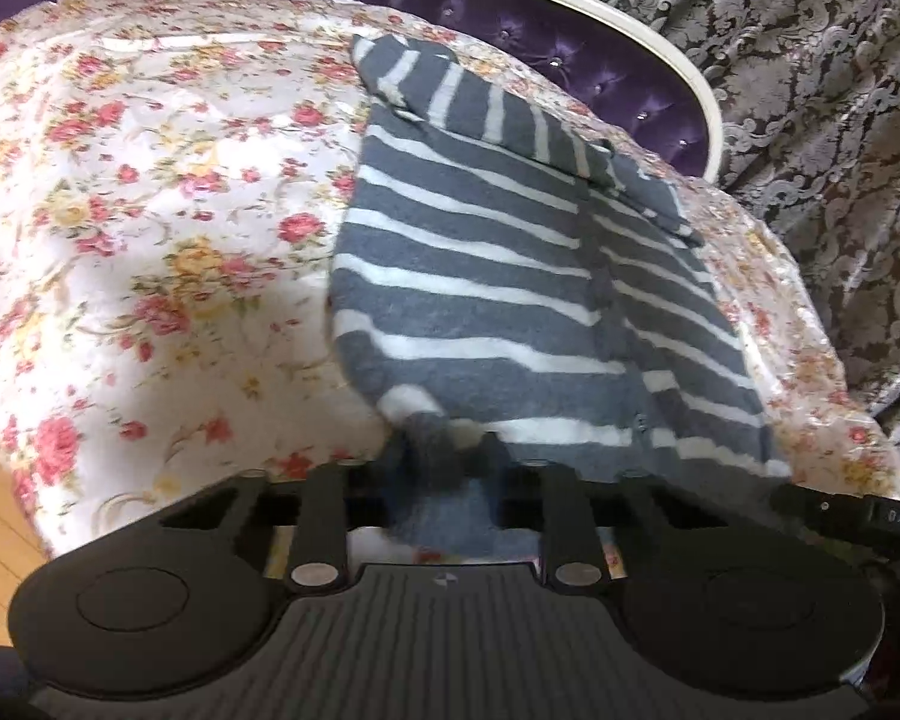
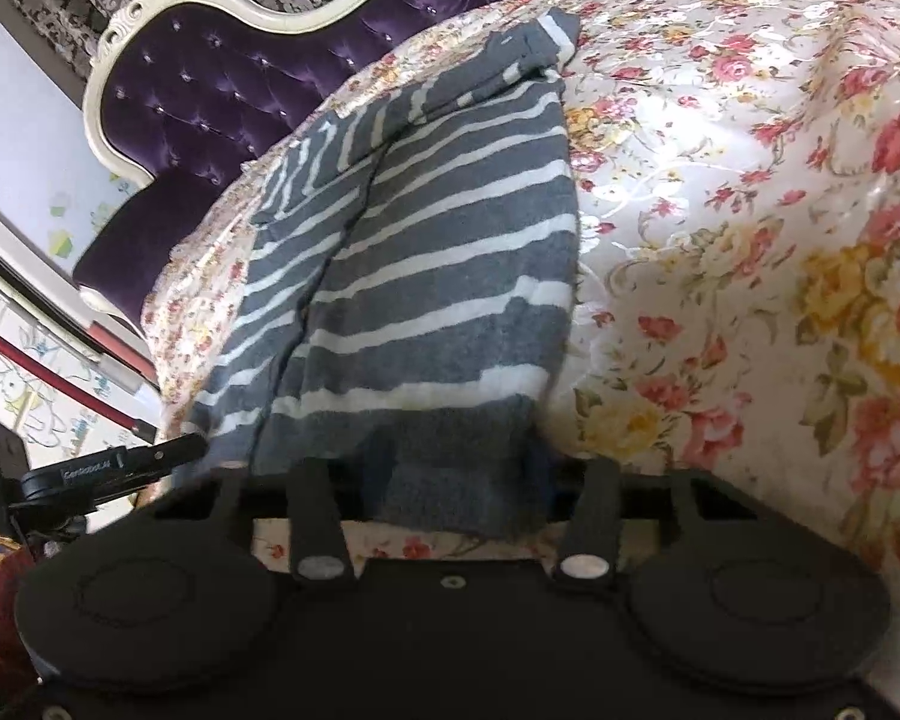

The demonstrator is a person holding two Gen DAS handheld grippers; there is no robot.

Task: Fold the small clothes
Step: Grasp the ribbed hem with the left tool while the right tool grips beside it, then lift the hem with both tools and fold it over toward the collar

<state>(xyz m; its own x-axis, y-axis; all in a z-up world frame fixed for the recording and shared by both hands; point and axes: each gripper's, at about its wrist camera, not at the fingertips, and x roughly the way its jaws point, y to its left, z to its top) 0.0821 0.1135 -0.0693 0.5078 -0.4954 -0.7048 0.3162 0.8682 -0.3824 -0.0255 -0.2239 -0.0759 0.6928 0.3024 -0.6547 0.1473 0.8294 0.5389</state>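
Both black two-finger grippers, left gripper (image 1: 450, 468) and right gripper (image 2: 456, 480), pinch the near hem of the grey-and-white striped knit garment (image 1: 480, 276), whose long axis extends away across the floral bedspread (image 1: 150, 210).

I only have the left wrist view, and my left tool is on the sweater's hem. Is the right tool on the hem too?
Observer: Yes. The right tool has the striped sweater's hem bunched between its fingers, at the hem's right corner.
Operator: Anything near the bed that I can't see?
Observer: In the right wrist view, a red bar runs past the bedspread's left edge, below the purple headboard.
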